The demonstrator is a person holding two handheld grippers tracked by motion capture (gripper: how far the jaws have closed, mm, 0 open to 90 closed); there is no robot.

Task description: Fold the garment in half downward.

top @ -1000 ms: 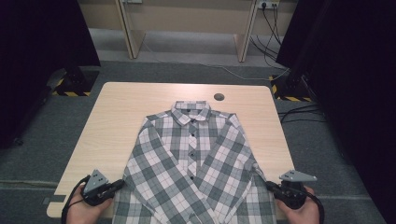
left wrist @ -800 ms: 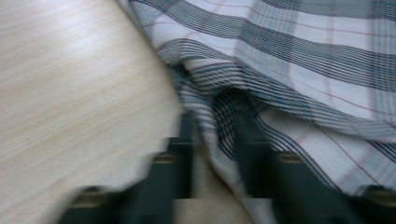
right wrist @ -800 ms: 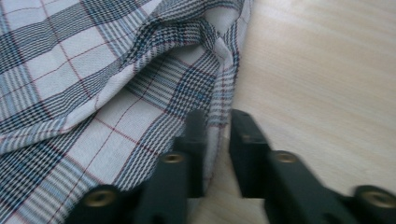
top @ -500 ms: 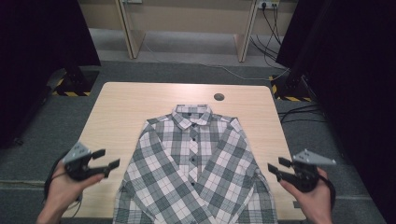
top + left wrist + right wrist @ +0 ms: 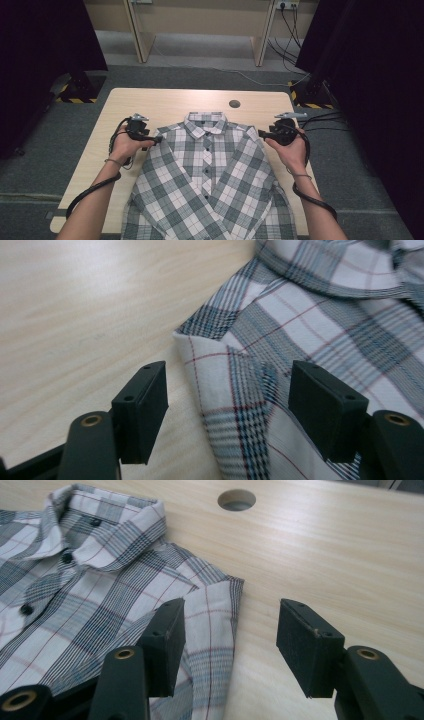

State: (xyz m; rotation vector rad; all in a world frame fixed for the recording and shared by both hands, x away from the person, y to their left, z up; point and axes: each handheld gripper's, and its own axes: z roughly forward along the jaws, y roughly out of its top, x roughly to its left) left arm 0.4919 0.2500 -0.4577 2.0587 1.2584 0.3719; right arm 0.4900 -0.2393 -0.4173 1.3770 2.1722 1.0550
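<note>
A grey, white and red plaid shirt (image 5: 210,175) lies flat on the pale wooden table (image 5: 175,102), buttoned, collar at the far end. My left gripper (image 5: 156,139) sits at the shirt's left shoulder. In the left gripper view (image 5: 227,380) the folded shoulder corner (image 5: 220,365) lies between the jaws, untouched. These jaws opened wide and have just been closing slightly. My right gripper (image 5: 261,134) sits at the right shoulder. Its jaws (image 5: 232,610) have just been opening and straddle the shoulder edge (image 5: 222,605) without pressing on it.
A round cable hole (image 5: 234,104) lies in the table beyond the collar. Black curtains (image 5: 45,55) hang left and right. Cables (image 5: 320,120) run over the floor at the right. Bare wood flanks the shirt on both sides.
Both hands have travelled from the shirt's lower corners near the front edge up to its shoulders. Both sets of jaws now stand apart.
</note>
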